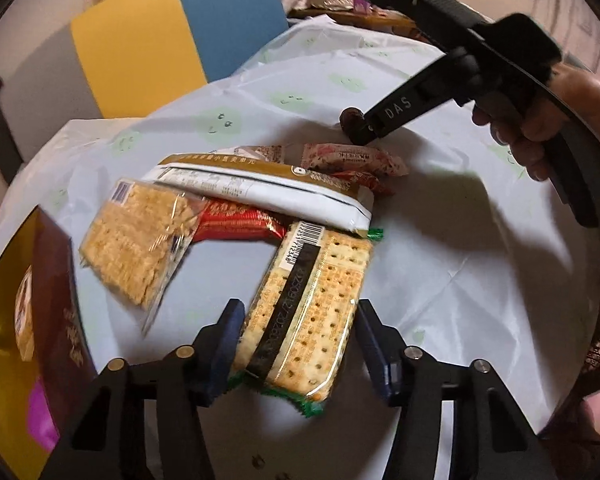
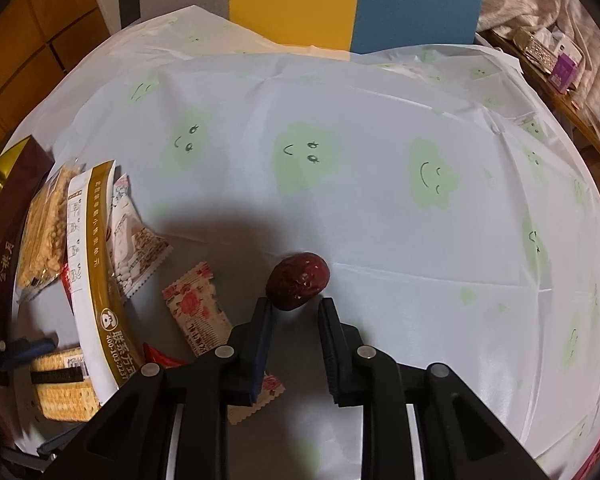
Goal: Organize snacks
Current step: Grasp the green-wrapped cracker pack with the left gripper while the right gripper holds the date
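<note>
The left claw straddled a clear-wrapped pack of soda crackers, one pad touching its edge, the other just clear, so it was not yet clamped. The pack looked light, flat and stiff, the film slick and the crackers brittle; its two long edges seemed the safest hold, with gentle pressure. It lay on the counter, covered by a thin, creased, pale plastic sheet printed with green smiling clouds. Just beyond the crackers lay a white-and-gold pouch, soft and crinkly, over a red wrapper; beside it, a clear pack of rough golden puffed squares. Further beyond the crackers, the right claw, nearly closed, held nothing: a wrinkled, dark red dried jujube sat at its fingertips, small, rounded and likely to roll.
</note>
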Demonstrator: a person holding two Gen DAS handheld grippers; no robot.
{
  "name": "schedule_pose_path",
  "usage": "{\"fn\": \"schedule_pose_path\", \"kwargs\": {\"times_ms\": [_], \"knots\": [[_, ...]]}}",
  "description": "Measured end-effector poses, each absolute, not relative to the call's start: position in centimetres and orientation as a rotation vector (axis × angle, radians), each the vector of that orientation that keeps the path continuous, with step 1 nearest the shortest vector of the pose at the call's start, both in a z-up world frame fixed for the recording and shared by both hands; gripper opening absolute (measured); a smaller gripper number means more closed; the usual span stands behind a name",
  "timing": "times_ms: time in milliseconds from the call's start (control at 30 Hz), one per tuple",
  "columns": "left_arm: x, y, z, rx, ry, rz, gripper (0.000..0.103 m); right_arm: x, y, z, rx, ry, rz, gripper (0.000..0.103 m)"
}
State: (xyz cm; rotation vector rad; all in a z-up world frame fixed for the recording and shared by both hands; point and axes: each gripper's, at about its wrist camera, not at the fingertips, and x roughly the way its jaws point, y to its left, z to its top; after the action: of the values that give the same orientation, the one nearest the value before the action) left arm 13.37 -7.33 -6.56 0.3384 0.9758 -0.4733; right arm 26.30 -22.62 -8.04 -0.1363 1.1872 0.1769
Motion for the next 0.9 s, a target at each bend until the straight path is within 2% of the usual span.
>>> {"fn": "schedule_pose_path", "kwargs": {"times_ms": [33, 133, 233, 367, 633, 700, 900], "knots": [[12.7, -7.1, -6.5, 0.322, 0.974, -0.455, 0.055, 26.3, -22.7, -8.0, -0.138, 1.182, 0.179, 0.024], [10.3, -6.0, -6.2, 0.262, 0.958, -0.396, 0.052, 25.8, -22.6, -7.9, -0.135, 1.177, 0.196, 0.013], [7.0, -4.9, -6.3, 0.225, 0.927, -0.332, 0.051, 25.3, -22.5, -7.9, -0.139, 1.175, 0.199, 0.01], [4.3, -3.4, -6.7, 0.166, 0.897, -0.3, 0.051, 25.1, -22.7, -7.4, -0.121, 1.157, 0.205, 0.009], [3.8, -3.2, -7.0, 0.152, 0.851, -0.296, 0.05, 22.7, -21.6, -4.2, -0.067, 1.036, 0.326, 0.009], [3.8, -3.1, -7.1, 0.146, 0.848, -0.298, 0.05, 22.7, -21.4, -4.1, -0.064, 1.034, 0.345, 0.005], [3.5, -2.9, -7.1, 0.131, 0.839, -0.302, 0.05, 21.5, -22.0, -2.7, 0.013, 0.993, 0.333, 0.005]]}}
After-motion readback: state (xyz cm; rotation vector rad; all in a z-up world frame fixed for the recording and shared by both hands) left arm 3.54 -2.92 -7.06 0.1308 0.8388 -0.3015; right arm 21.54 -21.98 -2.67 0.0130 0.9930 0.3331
